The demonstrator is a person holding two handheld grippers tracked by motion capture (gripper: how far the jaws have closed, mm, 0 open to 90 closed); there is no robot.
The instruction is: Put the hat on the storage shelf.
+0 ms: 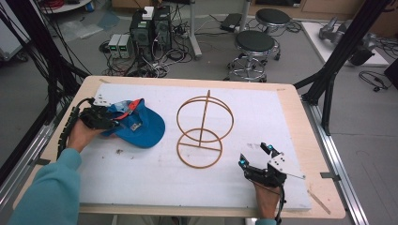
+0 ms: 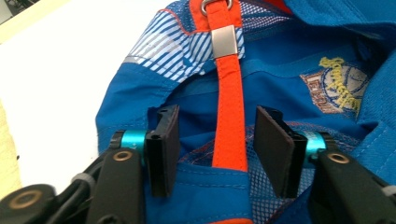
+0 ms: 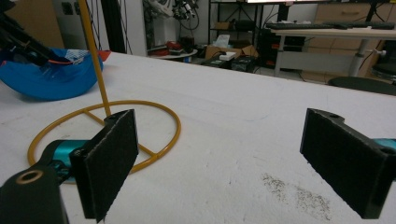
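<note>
Cloth cap (image 1: 141, 124), light and floppy, lies left of the stand (image 1: 202, 129); our left gripper (image 2: 219, 149) straddles its orange strap (image 2: 227, 100), not yet closed. We'd pinch there. Right gripper (image 1: 257, 156) waits wide.

Blue cloth cap (image 2: 196, 84) with mesh and orange webbing strap (image 2: 229, 116); thin, smooth wire stand (image 1: 202, 129)
</note>
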